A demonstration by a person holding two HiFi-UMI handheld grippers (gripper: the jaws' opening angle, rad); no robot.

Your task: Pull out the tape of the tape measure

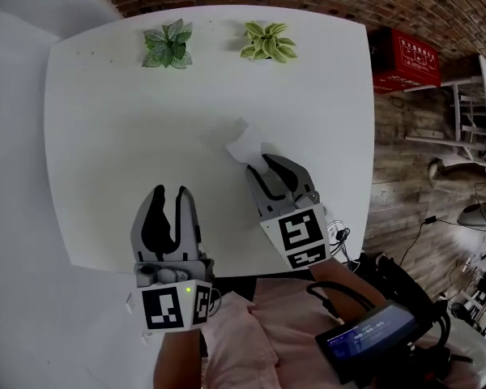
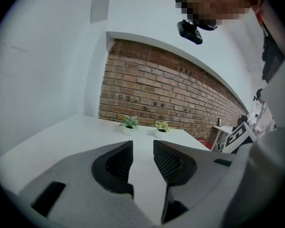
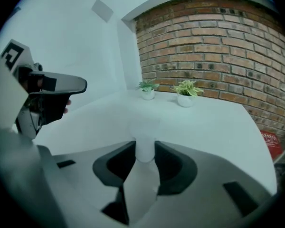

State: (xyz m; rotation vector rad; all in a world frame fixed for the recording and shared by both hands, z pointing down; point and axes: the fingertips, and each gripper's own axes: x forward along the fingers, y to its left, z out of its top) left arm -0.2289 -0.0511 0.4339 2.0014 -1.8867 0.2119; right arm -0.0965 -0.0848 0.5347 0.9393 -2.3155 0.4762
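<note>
The tape measure [image 1: 241, 142] is white and hard to make out against the white table [image 1: 105, 112]; it lies near the table's middle, just ahead of my right gripper [image 1: 265, 164]. In the right gripper view its near end [image 3: 145, 148] fills the gap between the jaw tips, and both pads touch it. My right gripper [image 3: 145, 152] is shut on it. My left gripper [image 1: 168, 198] hovers over the table's near edge, to the left of the right one. Its jaws [image 2: 142, 148] stand a little apart with only bare table between them.
Two small potted plants [image 1: 169, 44] [image 1: 268, 40] stand at the table's far edge by the brick wall. A red crate [image 1: 405, 59] and a white chair [image 1: 462, 124] stand on the wooden floor to the right. A dark device with a screen [image 1: 373, 339] sits by my body.
</note>
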